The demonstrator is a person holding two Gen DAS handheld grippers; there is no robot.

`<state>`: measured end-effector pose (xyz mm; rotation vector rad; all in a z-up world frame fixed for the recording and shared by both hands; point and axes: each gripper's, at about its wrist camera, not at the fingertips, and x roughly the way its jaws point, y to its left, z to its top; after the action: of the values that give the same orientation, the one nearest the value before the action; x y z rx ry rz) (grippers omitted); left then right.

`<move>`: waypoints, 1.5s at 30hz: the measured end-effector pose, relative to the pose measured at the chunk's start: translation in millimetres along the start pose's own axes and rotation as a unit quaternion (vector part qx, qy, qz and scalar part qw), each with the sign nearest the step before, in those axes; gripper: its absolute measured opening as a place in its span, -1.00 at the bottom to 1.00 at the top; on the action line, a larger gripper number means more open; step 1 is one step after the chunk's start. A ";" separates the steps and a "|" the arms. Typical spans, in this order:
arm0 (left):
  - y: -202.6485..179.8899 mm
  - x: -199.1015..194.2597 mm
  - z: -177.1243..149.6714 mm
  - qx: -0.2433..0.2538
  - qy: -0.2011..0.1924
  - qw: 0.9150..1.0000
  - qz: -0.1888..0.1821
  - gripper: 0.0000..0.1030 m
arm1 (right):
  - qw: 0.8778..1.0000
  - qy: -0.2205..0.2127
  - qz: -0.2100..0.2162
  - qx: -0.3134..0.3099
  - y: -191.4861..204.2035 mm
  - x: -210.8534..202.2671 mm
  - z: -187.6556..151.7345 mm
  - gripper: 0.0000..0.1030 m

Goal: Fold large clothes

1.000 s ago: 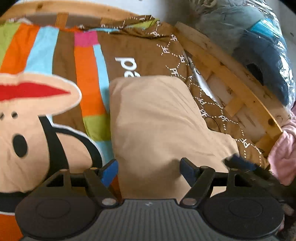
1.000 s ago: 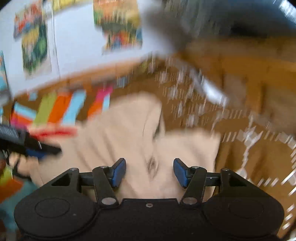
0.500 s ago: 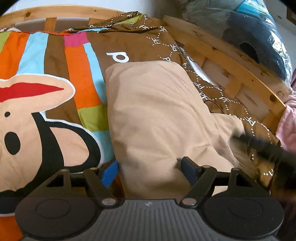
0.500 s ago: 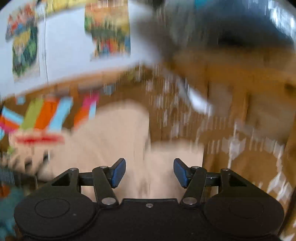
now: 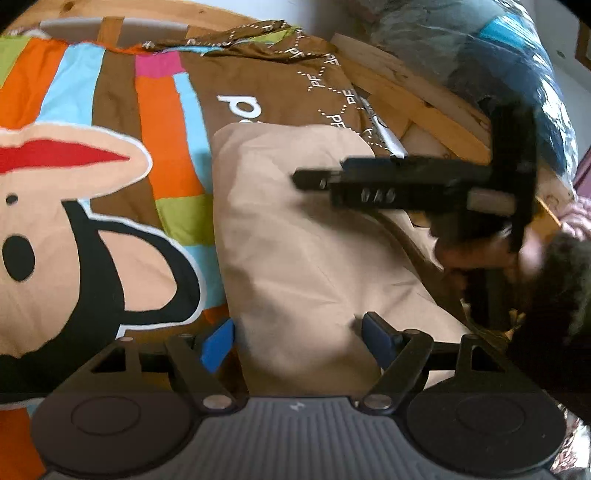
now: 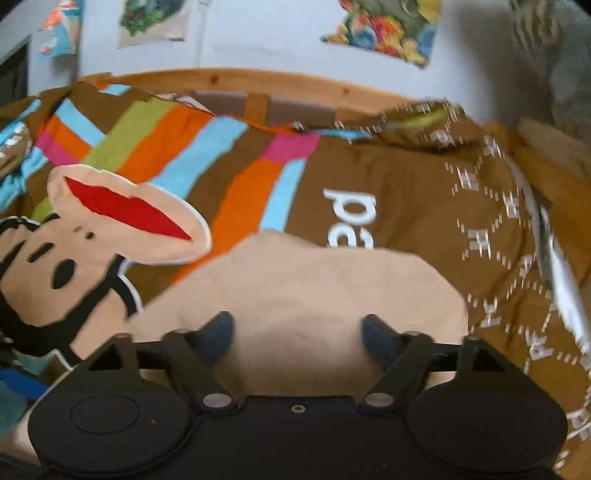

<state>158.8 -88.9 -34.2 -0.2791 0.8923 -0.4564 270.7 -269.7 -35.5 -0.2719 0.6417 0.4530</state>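
A beige garment [image 5: 306, 236] lies folded into a long block on a colourful bedspread [image 5: 110, 122]; the right wrist view shows the same beige garment [image 6: 314, 288] filling the lower middle. My left gripper [image 5: 297, 341] hovers open over its near end, nothing between the blue pads. In the left wrist view the right gripper [image 5: 314, 181] reaches in from the right above the garment's far half, held by a hand [image 5: 480, 254]. The right gripper [image 6: 297, 334] is open over the cloth, holding nothing.
The bedspread [image 6: 155, 173] carries a cartoon monkey face [image 5: 55, 229] and stripes. A wooden bed frame [image 5: 413, 96] runs along the far and right sides. Plastic-wrapped bedding [image 5: 509, 66] is piled at the back right, pink cloth [image 5: 580, 221] at the right edge. Posters [image 6: 384, 26] hang on the wall.
The right gripper has swung from the garment's right edge up and across to above its far half. Its own view has turned toward the headboard. My left gripper has barely shifted.
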 end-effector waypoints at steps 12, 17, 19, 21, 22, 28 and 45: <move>2.9 1.4 -0.2 -0.016 0.005 1.000 0.001 0.61 | 0.995 -0.019 -0.020 0.092 -12.5 -41.3 -27.3 0.49; 4.9 -1.2 -4.7 -0.027 0.001 1.000 0.001 0.61 | 0.986 -0.028 -0.063 0.154 -16.6 -105.2 -68.2 0.43; 1.2 -1.2 -4.3 -0.018 0.000 1.000 0.011 0.63 | 0.985 0.001 -0.091 0.150 -9.7 -106.7 -89.1 0.39; -5.2 -1.2 -4.7 0.001 -0.003 1.000 0.025 0.64 | 0.981 0.006 -0.109 0.161 -3.9 -102.9 -112.4 0.38; -8.1 0.1 -5.3 0.009 -0.002 0.999 0.030 0.64 | 0.978 -0.010 -0.110 0.179 -3.9 -104.6 -122.0 0.37; -19.7 -3.3 -11.1 0.036 -0.025 0.997 0.059 0.67 | 0.961 -0.033 -0.144 0.235 0.4 -139.1 -111.7 0.37; -44.4 -0.1 -15.2 0.114 -0.038 0.985 0.126 0.78 | 0.901 -0.033 -0.115 0.417 -41.4 -152.1 -160.1 0.48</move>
<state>134.9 -128.1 -24.7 0.0262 0.7802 -0.3060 100.9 -415.1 -59.1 0.4809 0.6740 -0.0680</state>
